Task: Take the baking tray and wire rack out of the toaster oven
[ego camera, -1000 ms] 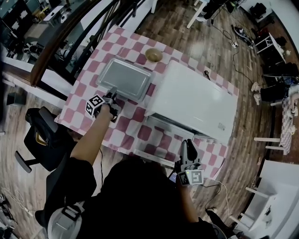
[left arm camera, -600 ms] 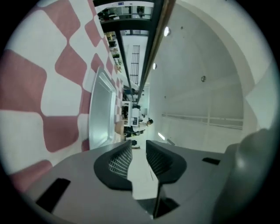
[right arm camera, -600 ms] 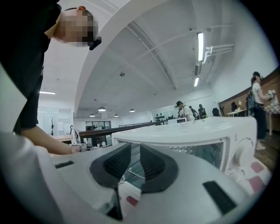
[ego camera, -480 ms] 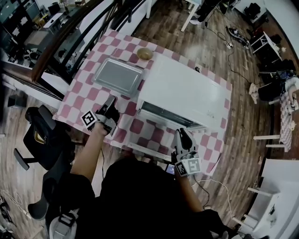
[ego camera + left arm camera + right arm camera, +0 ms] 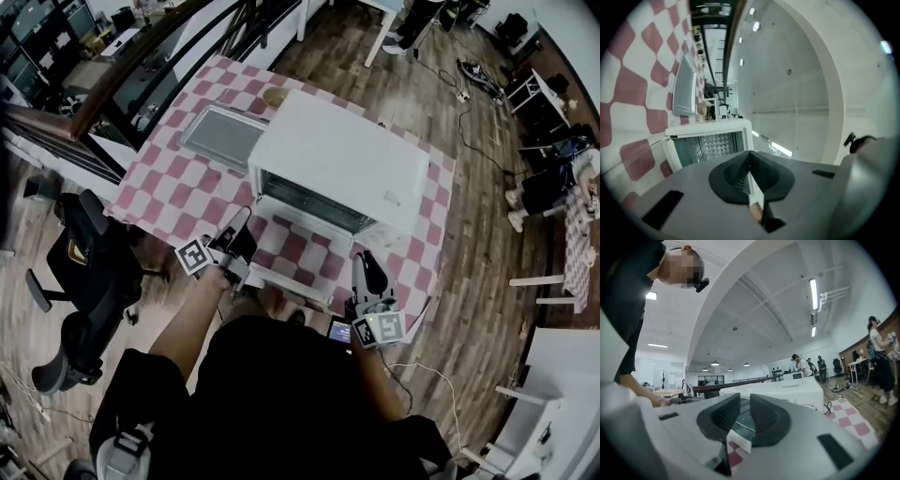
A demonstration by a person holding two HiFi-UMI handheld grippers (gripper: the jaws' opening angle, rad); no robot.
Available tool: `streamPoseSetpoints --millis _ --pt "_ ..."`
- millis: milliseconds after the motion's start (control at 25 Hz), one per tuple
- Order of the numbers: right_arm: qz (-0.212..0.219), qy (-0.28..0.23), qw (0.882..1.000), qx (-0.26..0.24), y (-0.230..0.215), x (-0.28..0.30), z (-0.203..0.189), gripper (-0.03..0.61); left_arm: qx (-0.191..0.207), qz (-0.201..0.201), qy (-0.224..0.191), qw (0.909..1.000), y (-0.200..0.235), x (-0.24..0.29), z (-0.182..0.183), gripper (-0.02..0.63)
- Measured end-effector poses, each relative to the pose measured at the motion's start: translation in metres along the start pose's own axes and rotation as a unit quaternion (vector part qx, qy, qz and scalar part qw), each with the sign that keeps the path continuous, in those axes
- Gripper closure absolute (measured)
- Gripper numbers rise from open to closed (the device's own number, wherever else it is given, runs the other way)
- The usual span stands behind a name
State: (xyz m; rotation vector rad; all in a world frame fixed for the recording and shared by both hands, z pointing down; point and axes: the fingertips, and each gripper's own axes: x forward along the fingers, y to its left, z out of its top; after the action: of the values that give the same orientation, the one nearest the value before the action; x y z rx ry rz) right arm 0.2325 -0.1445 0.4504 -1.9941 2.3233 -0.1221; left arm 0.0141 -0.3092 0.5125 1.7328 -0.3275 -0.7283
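Observation:
The grey baking tray lies flat on the pink checked table, left of the white toaster oven; the left gripper view shows the same tray. The oven door hangs open toward me. Thin wires of the rack show inside the oven. My left gripper is in front of the oven's left corner, well back from the tray; its jaws have just been closing and are shut with nothing between them. My right gripper is before the oven's right side, slightly open and empty.
A small tan bowl sits behind the oven's left rear corner. A black office chair stands left of the table. A dark railing runs along the far left. People stand far off on the wooden floor.
My left gripper let go of the tray, drew back toward me and to the oven's front, and shut. The tray stays on the table. My right gripper shifted slightly toward the oven.

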Motion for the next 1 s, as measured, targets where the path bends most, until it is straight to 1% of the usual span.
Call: streamPoseSetpoints --millis 40,80,120,160,200,240,320,360,400,440,480,520,560,600,640,680,720,760,800,840,880,960,1000 --pt "0.0 -0.003 1.0 0.001 -0.004 -0.009 0.001 0.509 0.048 0.015 0.019 0.9985 -0.004 0.001 -0.017 0.618" --pt "0.0 -0.005 1.0 0.001 -0.007 -0.018 0.002 0.511 0.111 0.036 0.04 0.9923 -0.006 0.001 -0.031 0.618" --pt "-0.001 -0.007 1.0 0.002 -0.011 -0.027 0.002 0.51 0.186 0.057 0.06 0.9791 -0.01 0.001 -0.044 0.618" --pt "-0.002 -0.008 1.0 0.003 -0.016 -0.036 0.001 0.511 0.259 0.071 0.077 0.9602 -0.015 0.001 -0.054 0.618" --pt "-0.003 -0.009 1.0 0.003 -0.02 -0.045 0.0 0.511 0.32 0.079 0.088 0.9399 -0.021 0.001 -0.065 0.618" --pt "-0.005 -0.009 1.0 0.004 -0.024 -0.053 -0.001 0.51 0.368 0.084 0.096 0.9211 -0.027 0.002 -0.075 0.618" --pt "-0.006 -0.007 1.0 0.006 -0.032 -0.068 -0.006 0.51 0.447 0.091 0.106 0.8836 -0.037 0.001 -0.093 0.618" --pt "-0.006 -0.006 1.0 0.007 -0.035 -0.074 -0.008 0.511 0.488 0.094 0.113 0.8606 -0.041 0.001 -0.102 0.618" --pt "-0.006 -0.004 1.0 0.008 -0.037 -0.081 -0.01 0.51 0.528 0.099 0.122 0.8344 -0.044 0.0 -0.112 0.618" --pt "-0.006 -0.003 1.0 0.01 -0.04 -0.087 -0.012 0.511 0.565 0.103 0.133 0.8076 -0.045 -0.002 -0.123 0.618" --pt "-0.005 -0.001 1.0 0.011 -0.041 -0.092 -0.015 0.509 0.594 0.108 0.145 0.7838 -0.045 -0.003 -0.133 0.618" --pt "-0.004 0.0 1.0 0.013 -0.043 -0.096 -0.017 0.509 0.614 0.112 0.156 0.7653 -0.044 -0.005 -0.143 0.618" --pt "-0.003 0.001 1.0 0.014 -0.044 -0.099 -0.019 0.509 0.629 0.113 0.165 0.7515 -0.044 -0.006 -0.152 0.618" --pt "-0.001 0.002 1.0 0.016 -0.044 -0.102 -0.021 0.509 0.641 0.111 0.174 0.7397 -0.044 -0.007 -0.161 0.618" --pt "0.001 0.002 1.0 0.018 -0.044 -0.103 -0.022 0.51 0.652 0.108 0.181 0.7284 -0.045 -0.008 -0.169 0.618" --pt "0.003 0.002 1.0 0.019 -0.044 -0.105 -0.022 0.509 0.661 0.105 0.188 0.7191 -0.046 -0.009 -0.175 0.618" --pt "0.004 0.002 1.0 0.021 -0.043 -0.106 -0.022 0.51 0.664 0.104 0.194 0.7144 -0.046 -0.01 -0.18 0.617" --pt "0.004 0.002 1.0 0.022 -0.043 -0.108 -0.022 0.511 0.662 0.104 0.197 0.7157 -0.045 -0.012 -0.183 0.617" --pt "0.005 0.002 1.0 0.022 -0.044 -0.109 -0.022 0.509 0.653 0.106 0.199 0.7232 -0.044 -0.013 -0.184 0.612" --pt "0.006 0.002 1.0 0.023 -0.044 -0.109 -0.022 0.509 0.637 0.108 0.2 0.7362 -0.042 -0.014 -0.184 0.606" --pt "0.007 0.002 1.0 0.023 -0.044 -0.108 -0.021 0.509 0.617 0.107 0.201 0.7531 -0.042 -0.013 -0.184 0.591" --pt "0.01 0.002 1.0 0.024 -0.043 -0.107 -0.021 0.511 0.57 0.099 0.2 0.7906 -0.04 -0.009 -0.184 0.54" --pt "0.012 0.003 1.0 0.025 -0.043 -0.107 -0.021 0.511 0.546 0.094 0.197 0.8086 -0.039 -0.007 -0.183 0.495"
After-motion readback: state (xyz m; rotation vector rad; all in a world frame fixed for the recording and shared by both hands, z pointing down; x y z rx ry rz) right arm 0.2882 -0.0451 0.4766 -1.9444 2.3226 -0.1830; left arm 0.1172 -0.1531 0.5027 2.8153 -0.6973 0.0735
